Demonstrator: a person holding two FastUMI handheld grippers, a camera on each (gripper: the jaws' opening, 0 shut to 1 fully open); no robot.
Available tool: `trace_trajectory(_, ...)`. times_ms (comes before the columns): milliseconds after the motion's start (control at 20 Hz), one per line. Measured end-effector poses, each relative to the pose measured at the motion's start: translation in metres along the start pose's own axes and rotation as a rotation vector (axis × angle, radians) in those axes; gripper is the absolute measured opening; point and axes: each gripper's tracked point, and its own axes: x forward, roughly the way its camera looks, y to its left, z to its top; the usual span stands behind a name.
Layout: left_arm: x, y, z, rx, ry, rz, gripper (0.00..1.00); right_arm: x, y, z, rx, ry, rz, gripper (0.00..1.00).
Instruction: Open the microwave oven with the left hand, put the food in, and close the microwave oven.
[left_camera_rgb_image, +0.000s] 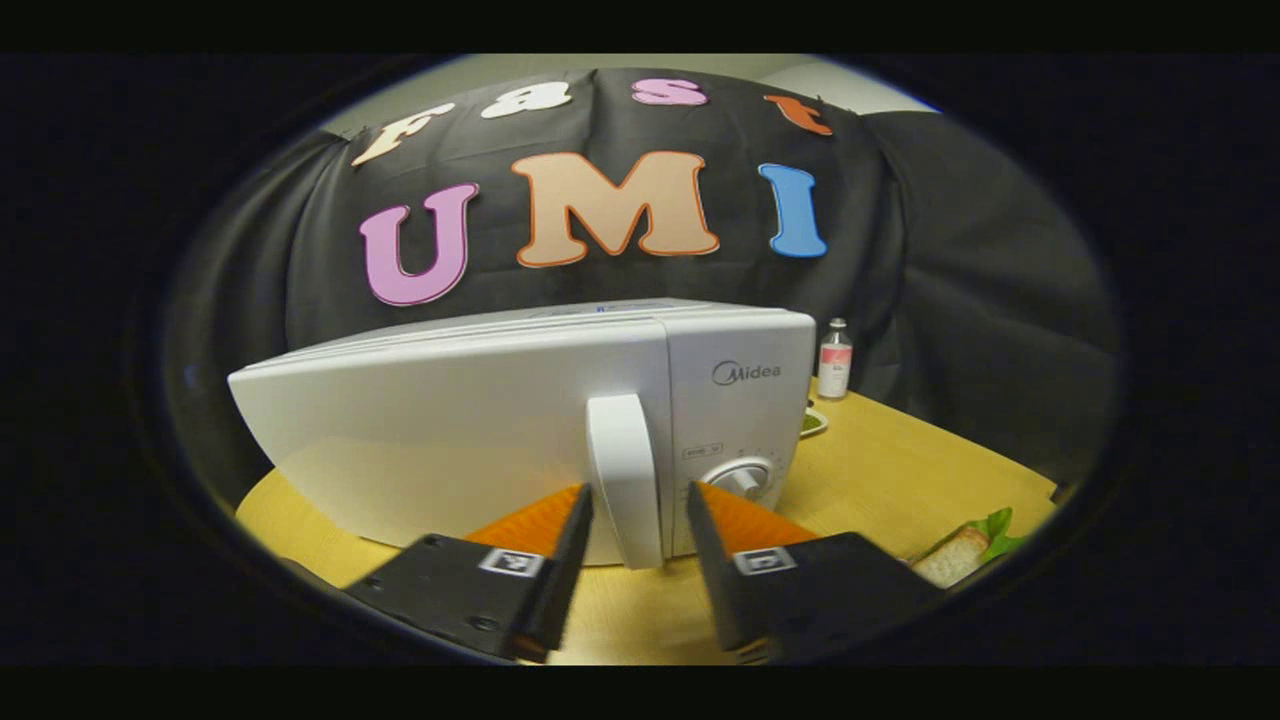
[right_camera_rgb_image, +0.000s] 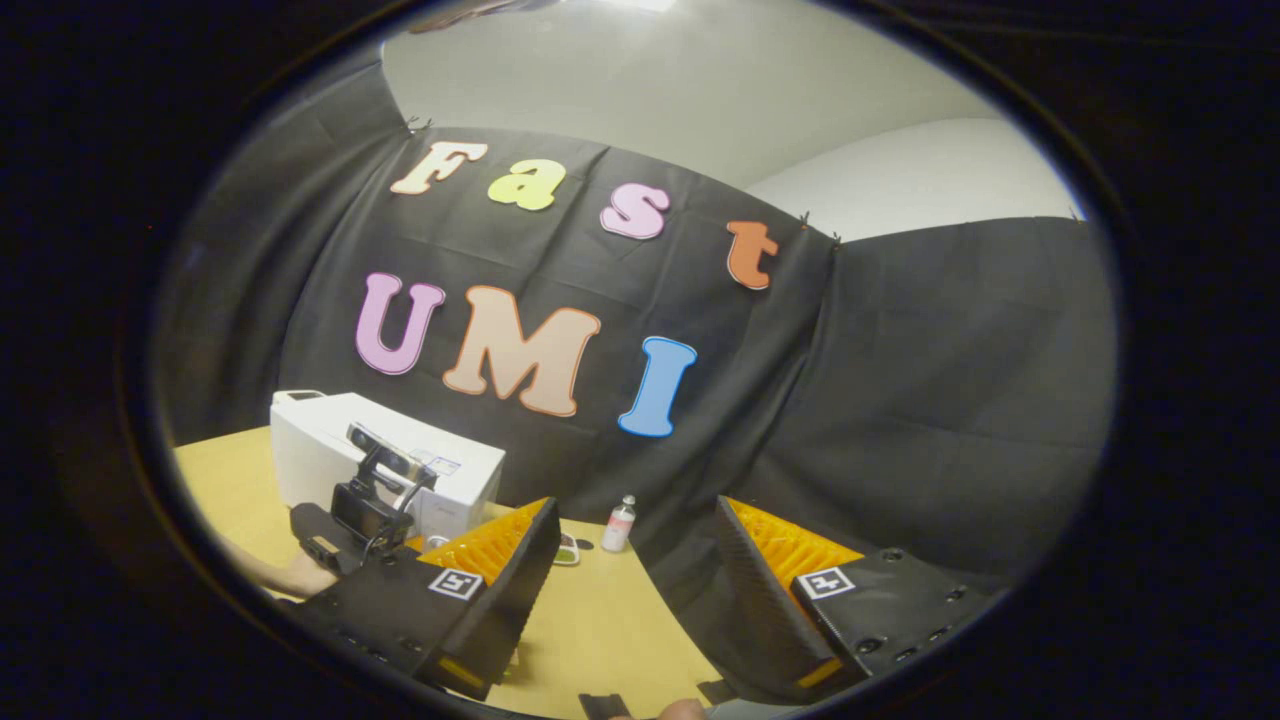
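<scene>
**My left claw frames the microwave door handle, door not yet open**

Through the left gripper view, reading from left to right: one white microwave oven (left_camera_rgb_image: 520, 420) sits on a yellow wooden table (left_camera_rgb_image: 880, 480), its door shut and angled toward me. One upright white handle (left_camera_rgb_image: 625, 480) stands at the door's right edge. My left gripper (left_camera_rgb_image: 638, 525) has its two fingers apart, one on each side of that handle; I cannot tell whether either touches it. Right of the handle is one round dial (left_camera_rgb_image: 742, 478). Further right, beyond the oven, stands one small bottle (left_camera_rgb_image: 834, 360), with part of a dish (left_camera_rgb_image: 812, 422) holding something green below it. At the far right edge lies the food, one sandwich (left_camera_rgb_image: 965, 552) with green leaf, well apart from the oven.

I judge the handle rigid and smooth, the right place to grip, about mid-height. The door should swing stiffly on its left hinge; the oven looks heavy enough to stay put, though a hard tug might slide it. The sandwich looks soft and loose, so it wants a gentle pinch.

In the right gripper view, my right gripper (right_camera_rgb_image: 635, 570) hangs above the table, fingers spread wide and holding nothing
</scene>
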Motion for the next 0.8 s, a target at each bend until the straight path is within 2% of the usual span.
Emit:
trace_trajectory(100,0.003,-0.001,0.004,-0.024,-0.022,-0.007,0.24,0.002,0.001,-0.001,0.004,0.005,0.001,0.97)
trace_trajectory(250,-0.001,-0.003,0.003,-0.063,-0.033,-0.045,0.11,0.004,0.003,0.0,0.014,0.004,0.001,0.97)
trace_trajectory(350,-0.001,-0.004,0.002,-0.038,-0.011,-0.065,0.02,0.005,0.004,-0.001,0.022,0.01,0.003,0.97)
trace_trajectory(600,-0.004,-0.003,0.002,-0.078,0.027,-0.078,0.02,0.001,0.002,0.004,0.05,-0.005,-0.006,0.97)
trace_trajectory(800,-0.006,-0.005,0.0,-0.058,0.053,-0.137,0.01,-0.001,0.002,0.008,0.062,-0.02,-0.01,0.97)
